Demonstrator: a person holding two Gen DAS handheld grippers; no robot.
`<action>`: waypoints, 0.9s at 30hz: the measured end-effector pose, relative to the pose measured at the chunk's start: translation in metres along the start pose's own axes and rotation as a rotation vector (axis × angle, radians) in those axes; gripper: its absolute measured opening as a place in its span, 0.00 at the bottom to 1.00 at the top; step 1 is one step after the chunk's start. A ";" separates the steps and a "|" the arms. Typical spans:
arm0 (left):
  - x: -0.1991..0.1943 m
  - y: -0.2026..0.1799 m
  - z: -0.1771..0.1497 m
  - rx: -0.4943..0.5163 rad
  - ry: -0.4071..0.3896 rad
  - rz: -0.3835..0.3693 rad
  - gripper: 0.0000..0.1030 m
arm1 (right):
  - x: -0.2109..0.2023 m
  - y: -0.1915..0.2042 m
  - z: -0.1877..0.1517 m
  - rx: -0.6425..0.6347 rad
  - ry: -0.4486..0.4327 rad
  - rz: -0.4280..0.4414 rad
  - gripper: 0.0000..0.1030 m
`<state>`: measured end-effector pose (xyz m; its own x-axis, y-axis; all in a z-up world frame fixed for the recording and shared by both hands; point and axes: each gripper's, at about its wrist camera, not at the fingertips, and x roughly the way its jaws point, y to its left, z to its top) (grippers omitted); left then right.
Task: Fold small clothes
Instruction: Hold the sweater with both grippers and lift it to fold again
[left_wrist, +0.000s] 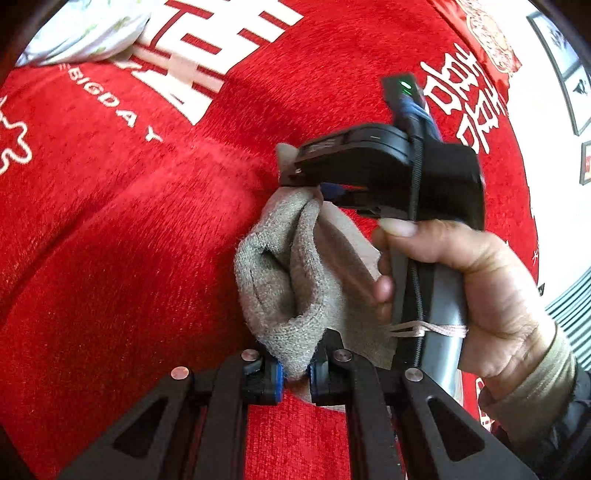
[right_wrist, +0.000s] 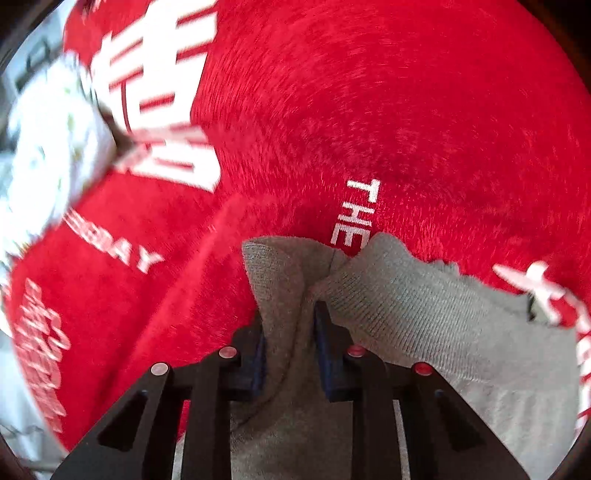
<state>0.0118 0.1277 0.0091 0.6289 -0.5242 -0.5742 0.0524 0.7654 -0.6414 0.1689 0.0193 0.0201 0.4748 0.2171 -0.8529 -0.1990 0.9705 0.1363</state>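
Two grippers pinching one small grey knitted sock (left_wrist: 295, 273) above red plush blanket with white lettering (left_wrist: 129, 240). Left gripper (left_wrist: 296, 373) clamped on lower edge, frame bottom centre. Right gripper (right_wrist: 290, 343) clamped on bunched fold, bottom centre of right view. White floral cloth (left_wrist: 92, 29) upper left.
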 end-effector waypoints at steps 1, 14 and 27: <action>-0.001 -0.002 0.000 0.011 -0.004 0.005 0.10 | -0.005 -0.009 -0.002 0.036 -0.019 0.047 0.24; -0.014 -0.062 -0.012 0.160 -0.028 0.028 0.10 | -0.050 -0.079 -0.012 0.252 -0.093 0.297 0.24; 0.000 -0.142 -0.033 0.337 0.005 0.064 0.10 | -0.098 -0.135 -0.015 0.290 -0.139 0.339 0.23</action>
<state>-0.0211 0.0068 0.0830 0.6355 -0.4726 -0.6105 0.2672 0.8765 -0.4004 0.1364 -0.1346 0.0781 0.5388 0.5196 -0.6631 -0.1243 0.8275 0.5475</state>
